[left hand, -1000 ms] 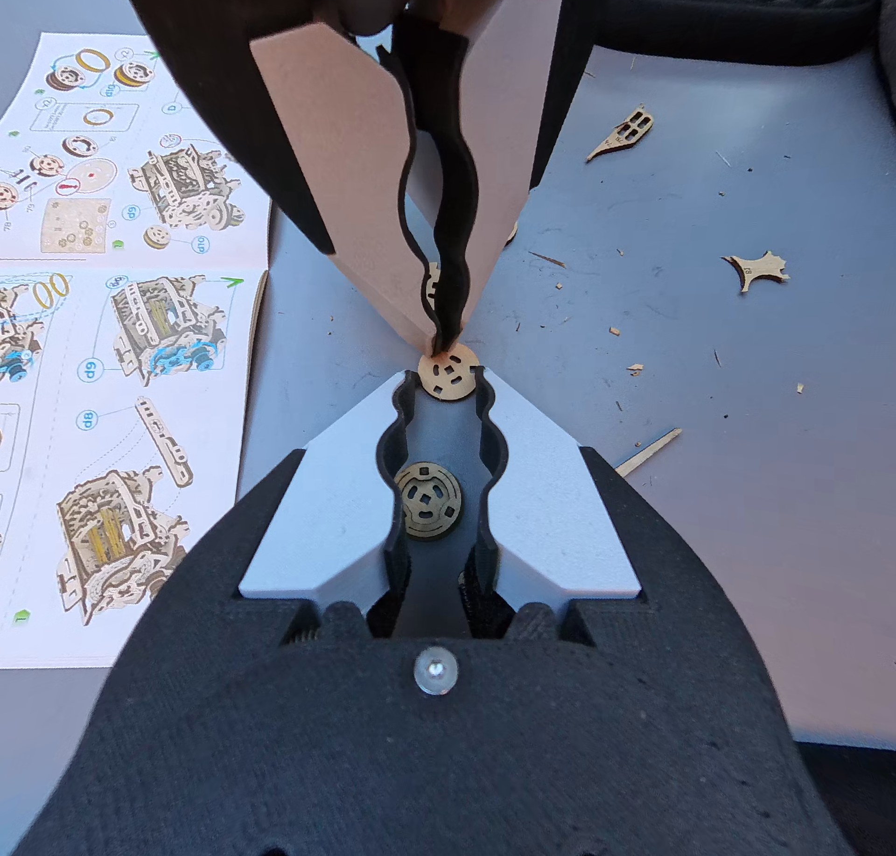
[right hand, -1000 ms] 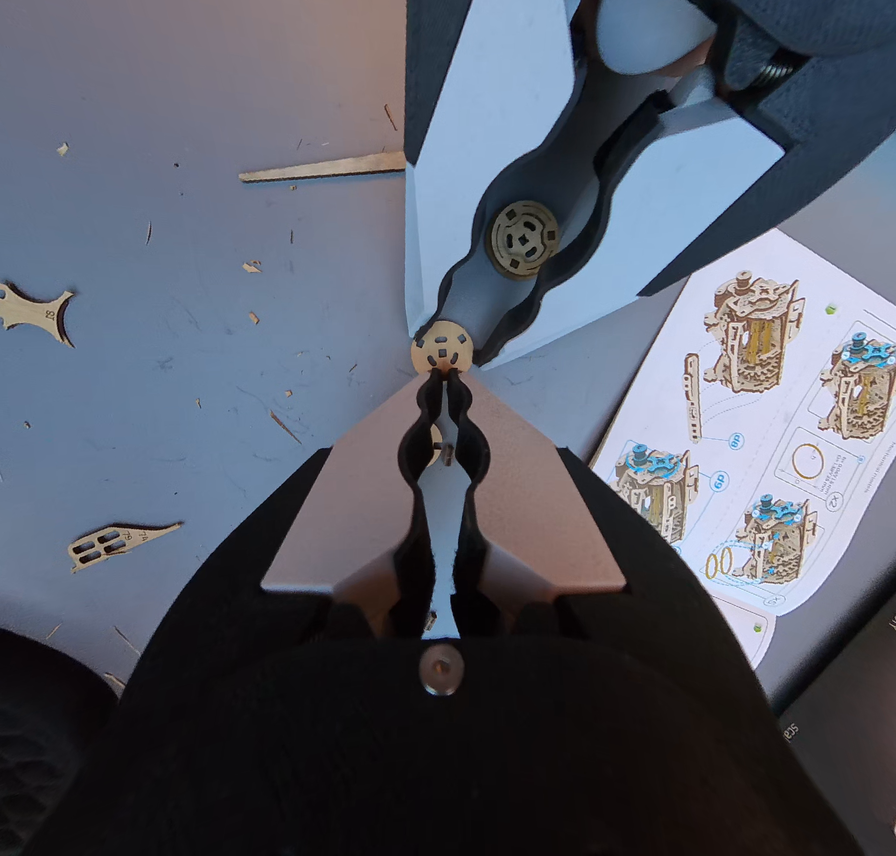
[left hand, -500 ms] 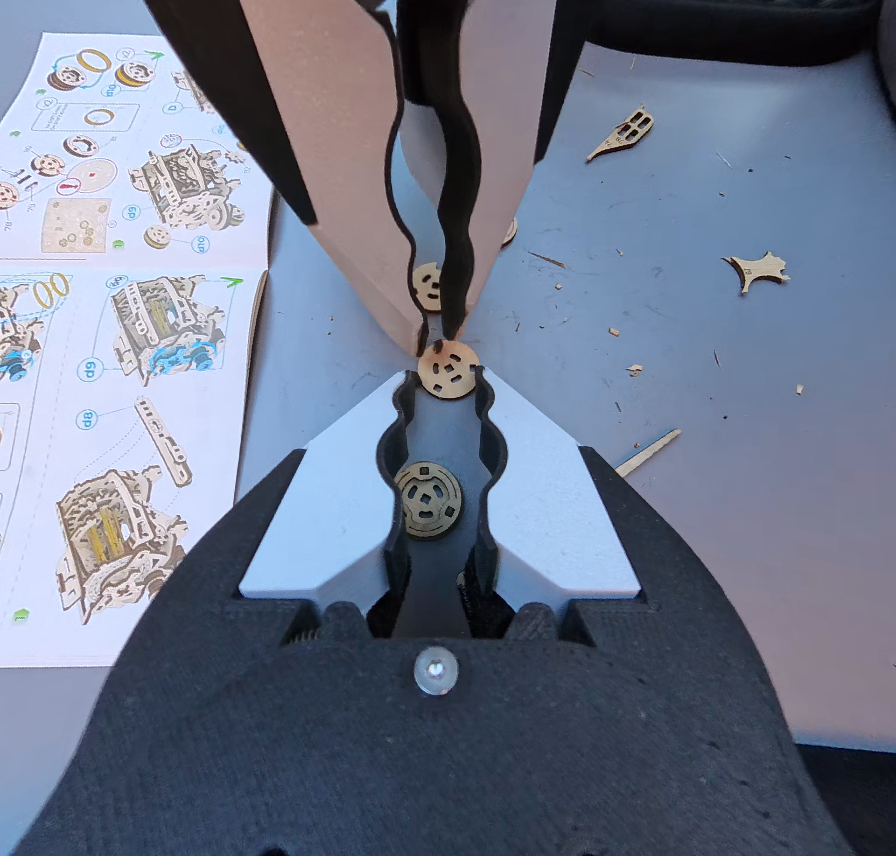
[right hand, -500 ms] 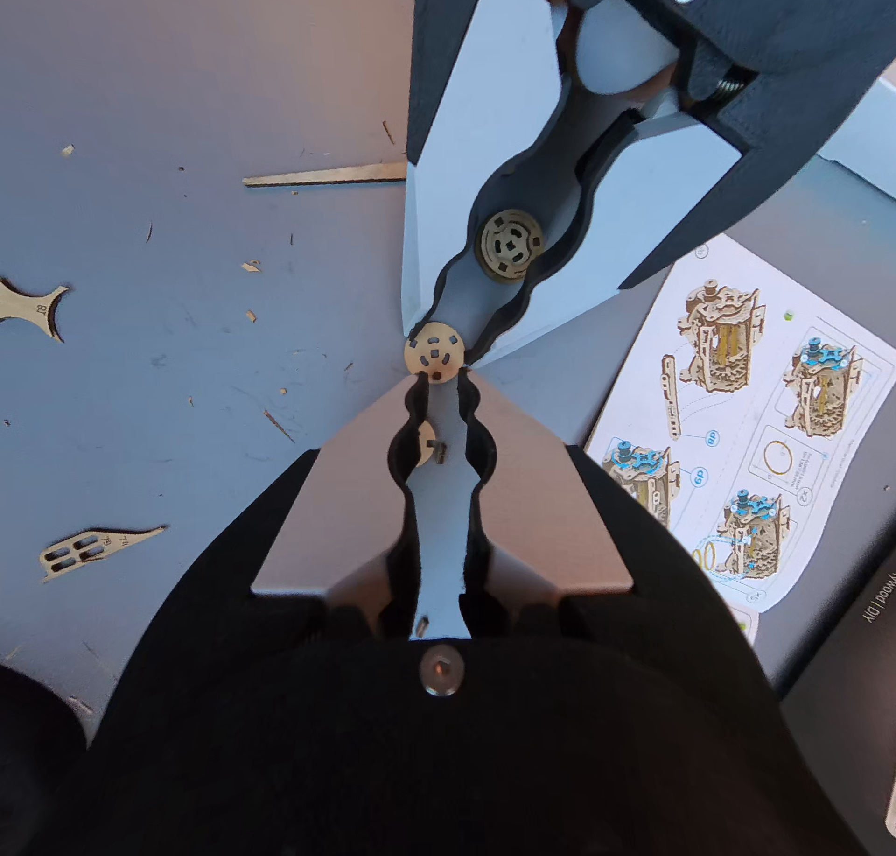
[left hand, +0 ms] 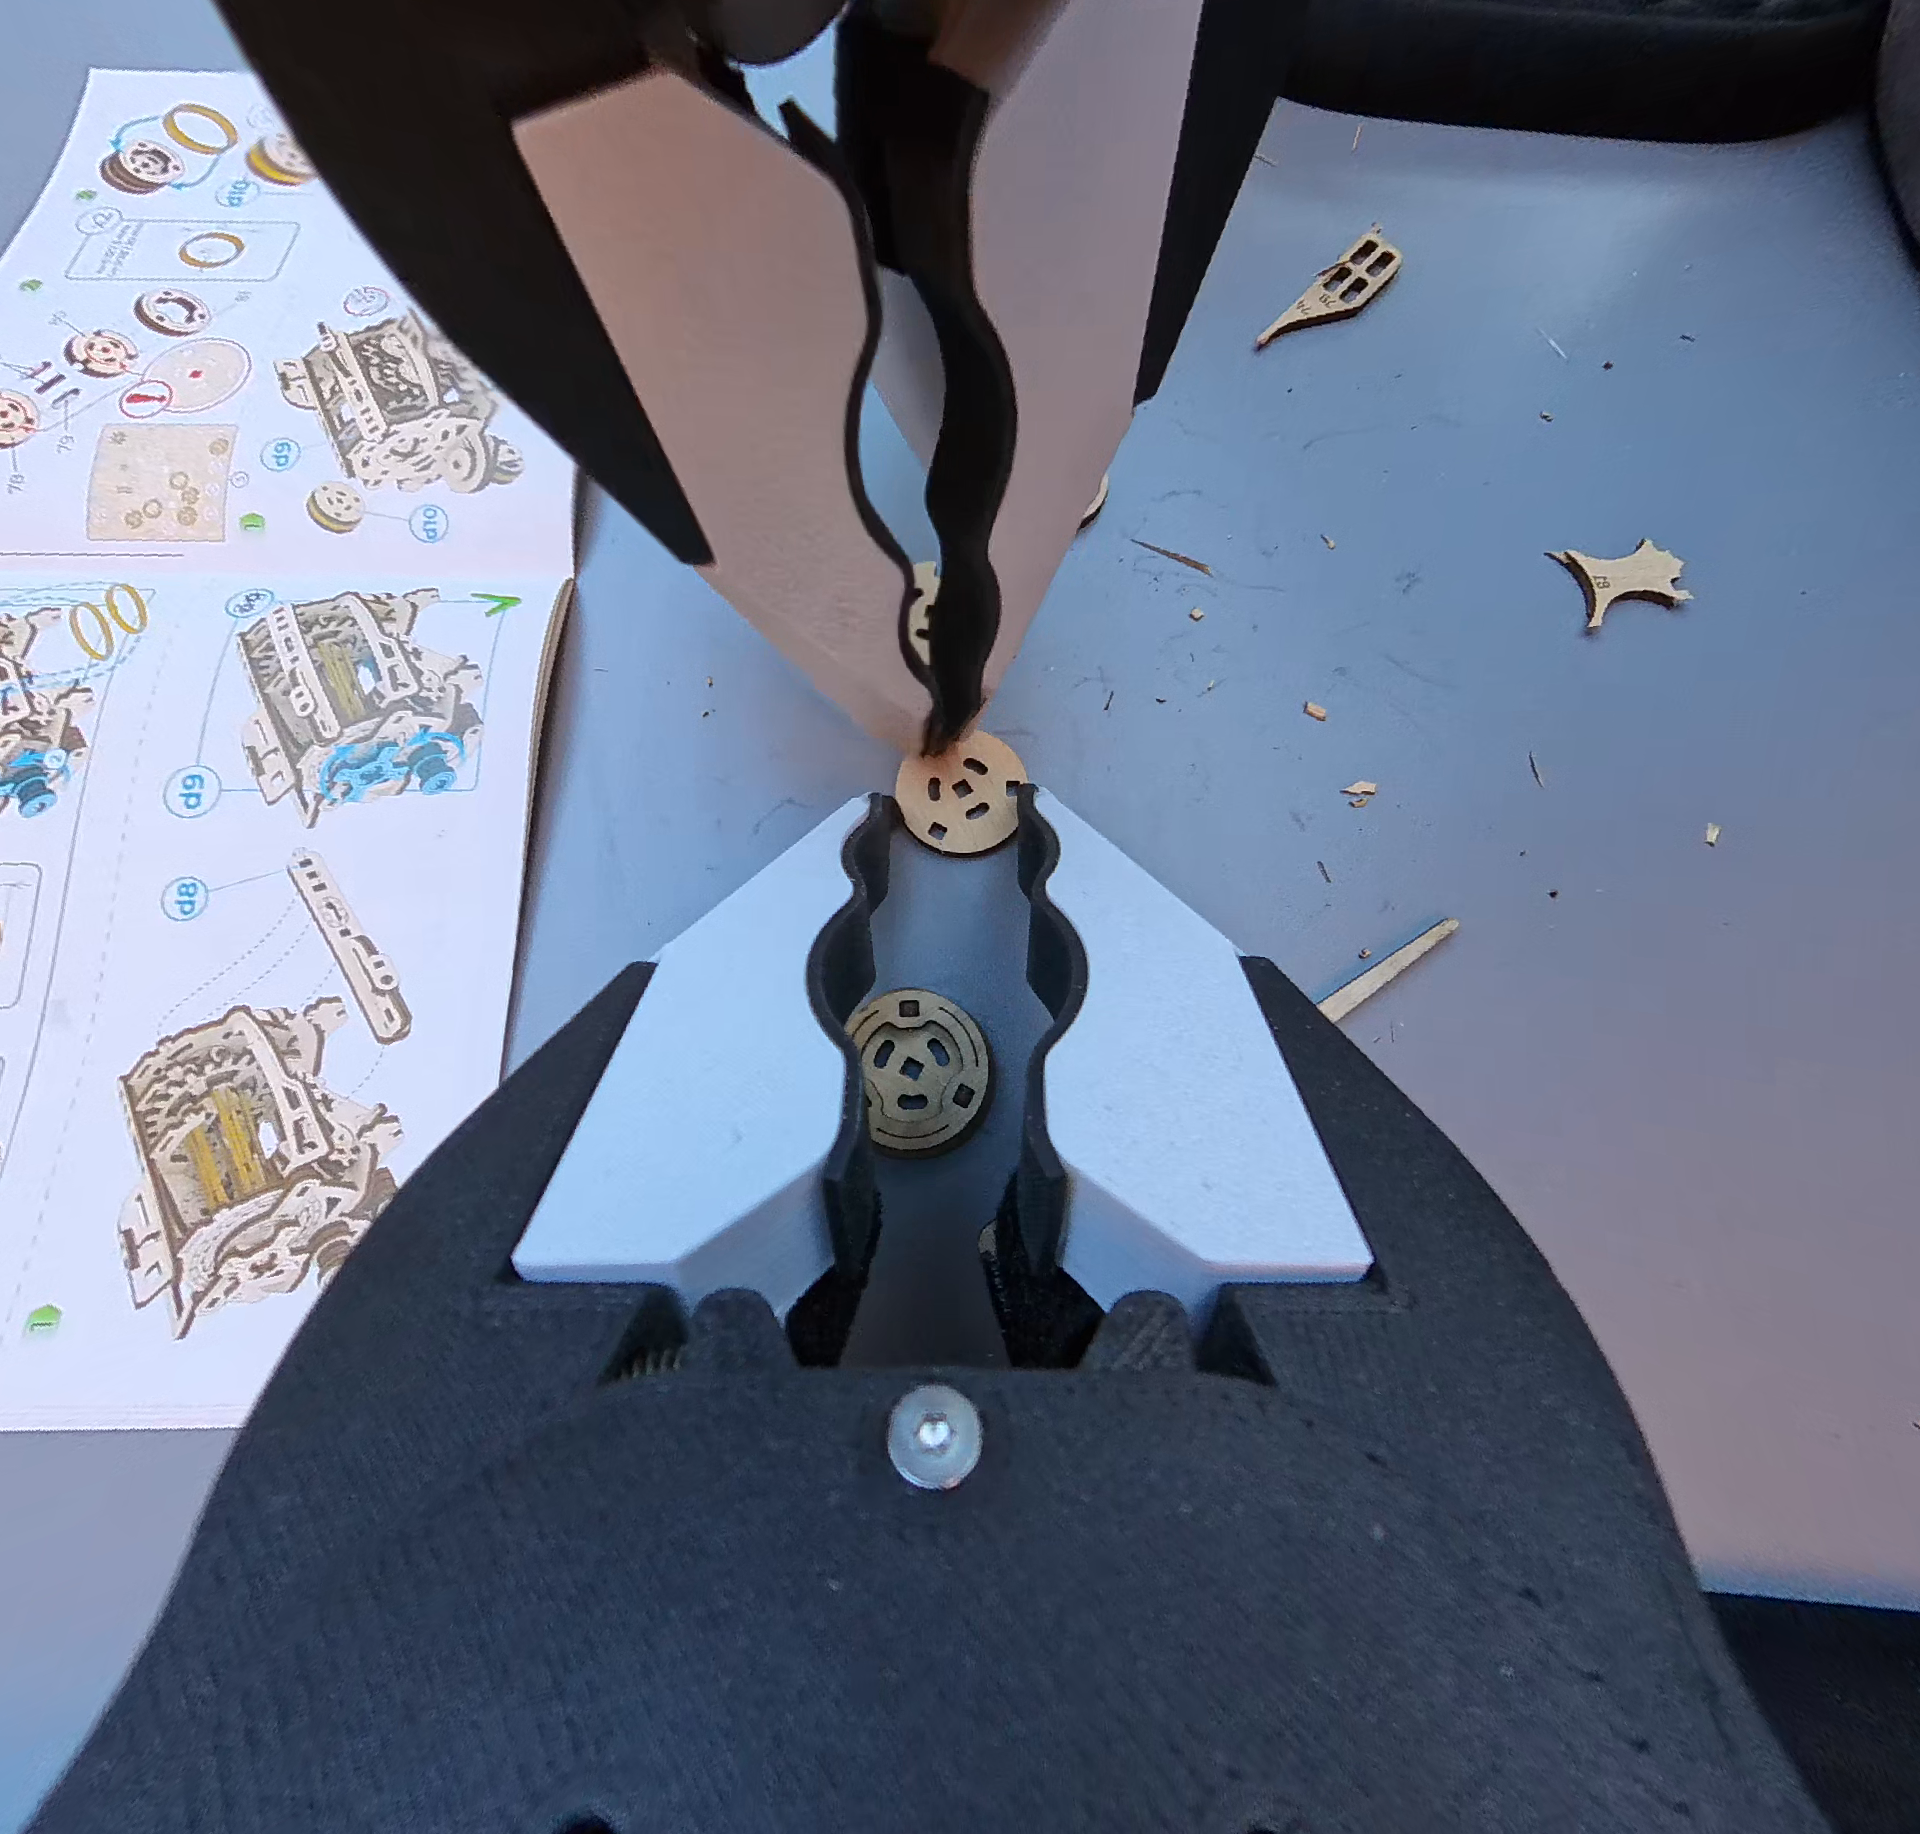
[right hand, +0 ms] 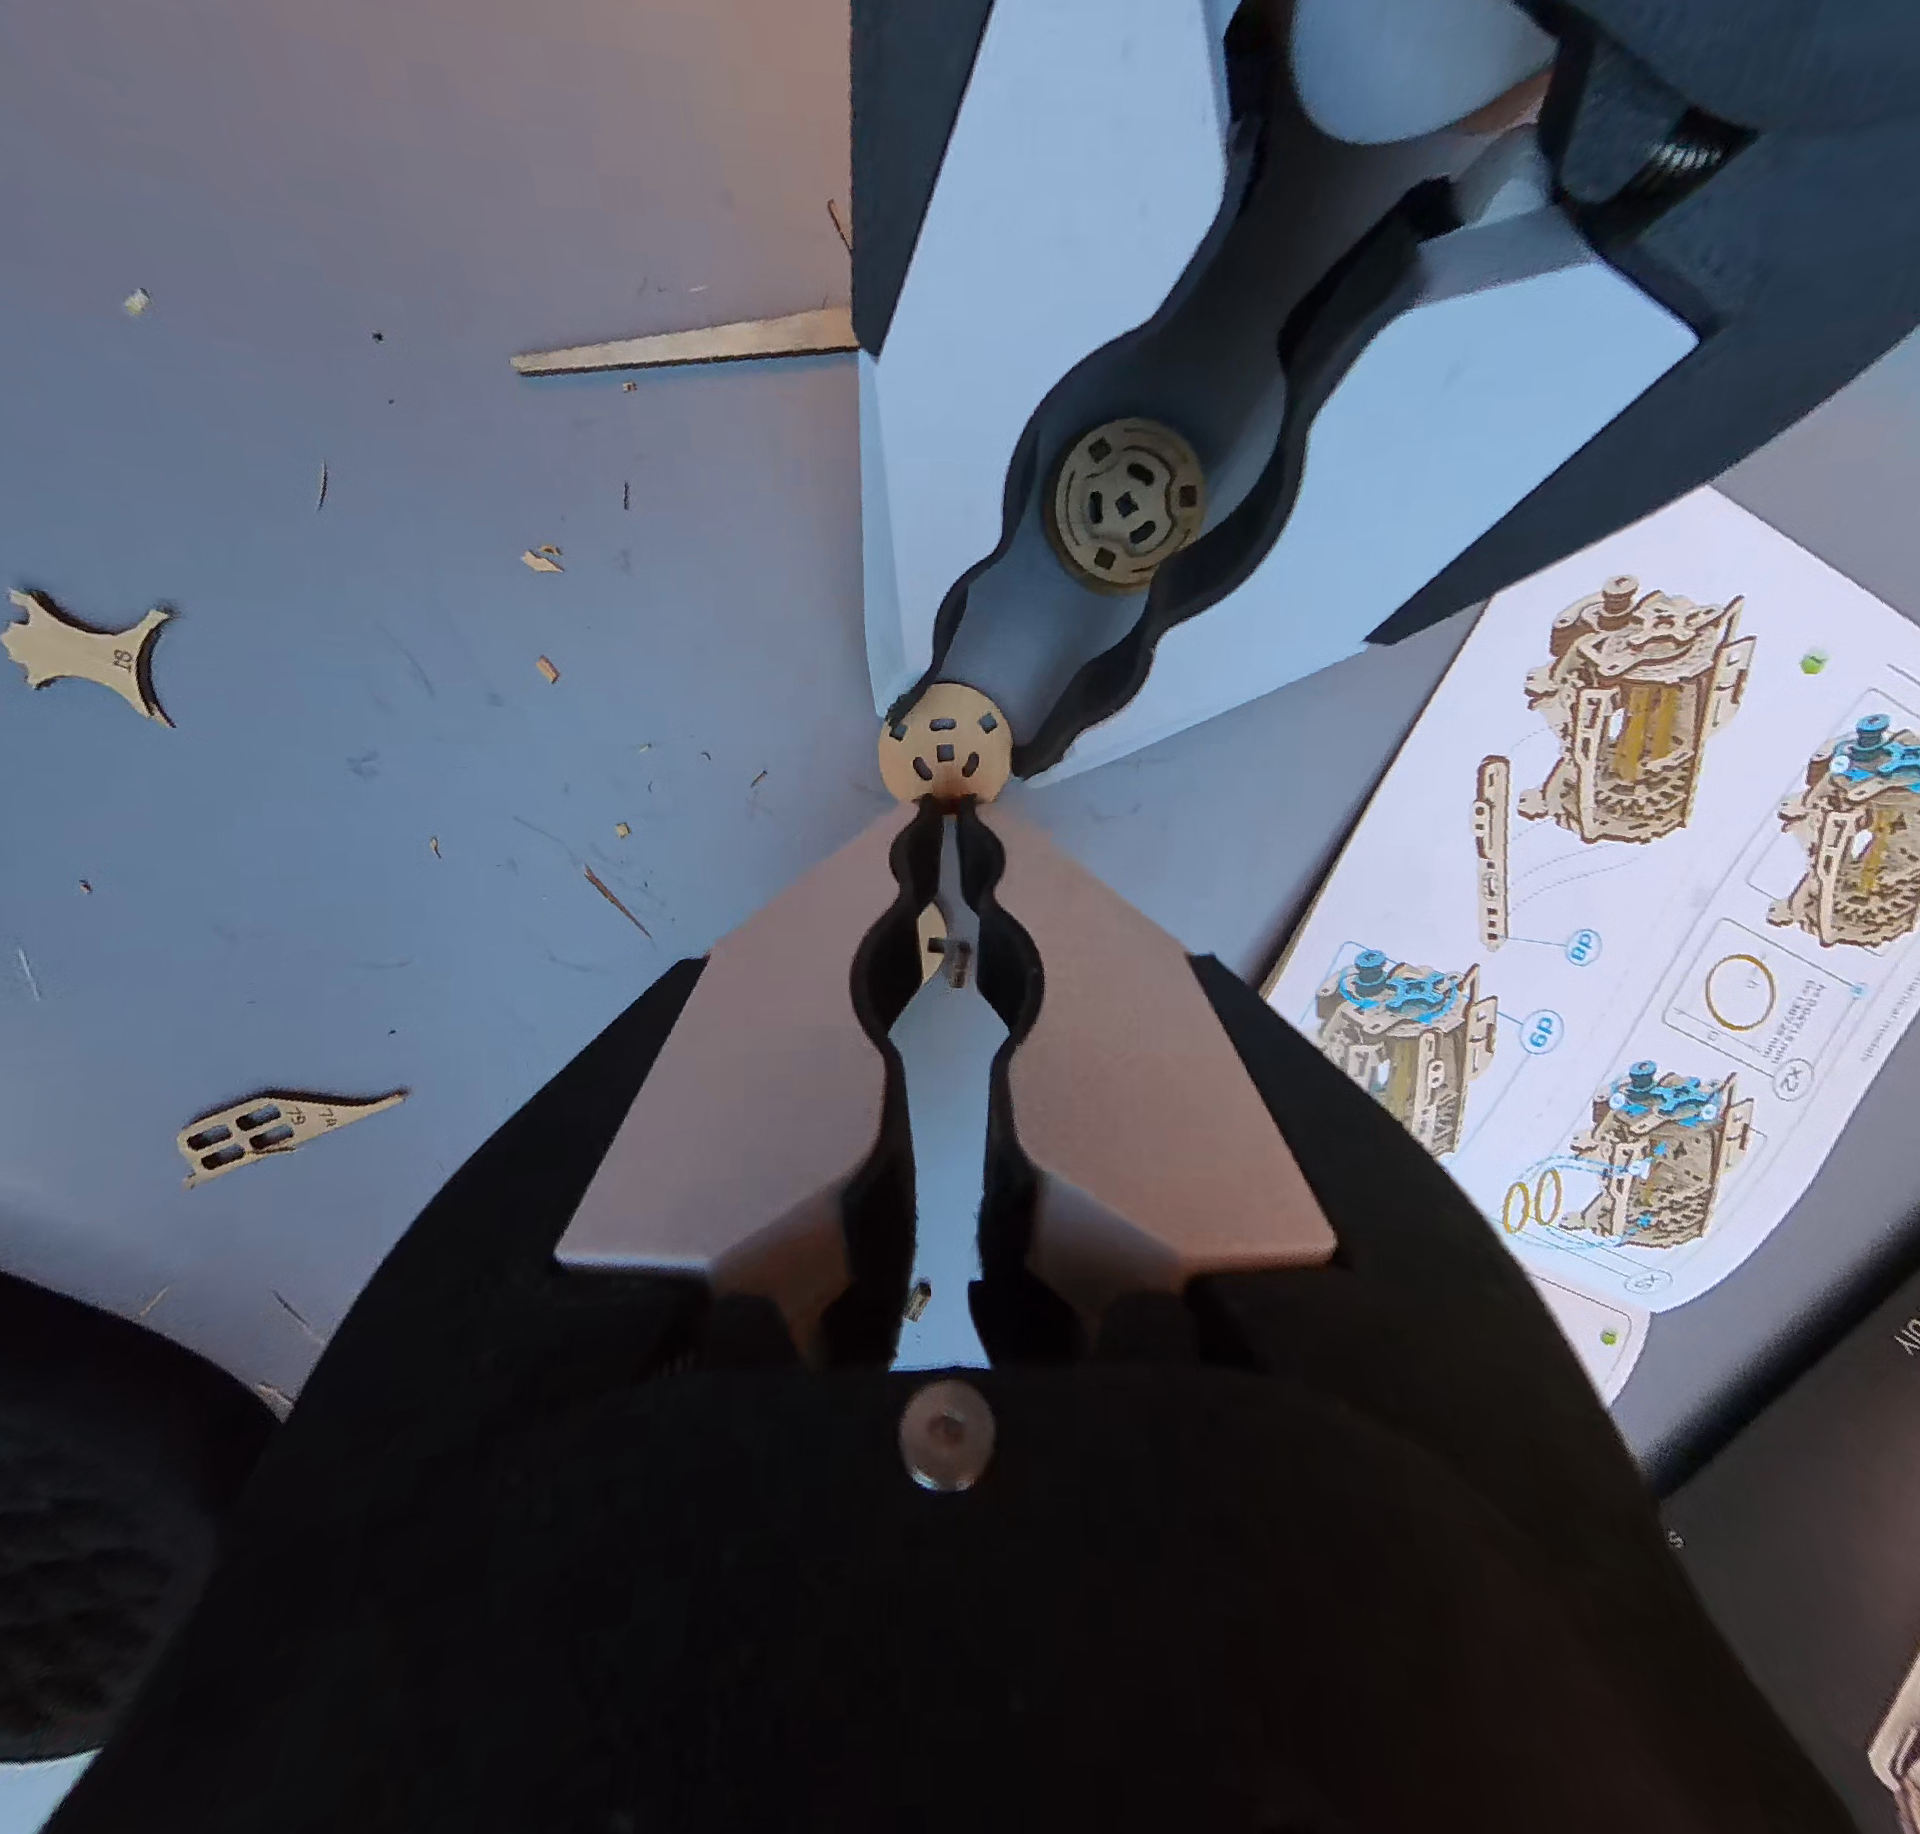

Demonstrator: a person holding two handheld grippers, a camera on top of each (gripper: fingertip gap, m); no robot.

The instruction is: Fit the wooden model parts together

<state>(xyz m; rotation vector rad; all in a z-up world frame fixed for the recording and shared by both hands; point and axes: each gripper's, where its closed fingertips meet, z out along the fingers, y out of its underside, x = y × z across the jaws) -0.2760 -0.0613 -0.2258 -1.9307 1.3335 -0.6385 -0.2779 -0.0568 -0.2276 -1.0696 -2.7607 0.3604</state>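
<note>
Grey counter with wood scraps, instruction sheet at left. Left wrist view: left gripper, jaws clamped on the slotted disc at centre frame, apparently steadying it. A ringed disc lies below between its fingers.

Right wrist view: right gripper, jaws pinched nearly closed at the slotted disc's near edge, probably pressing a small peg in; peg itself not discernible.

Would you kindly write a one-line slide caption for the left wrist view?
Left gripper pinches a small wooden disc at its fingertips while the right gripper meets the disc's far edge.
</note>
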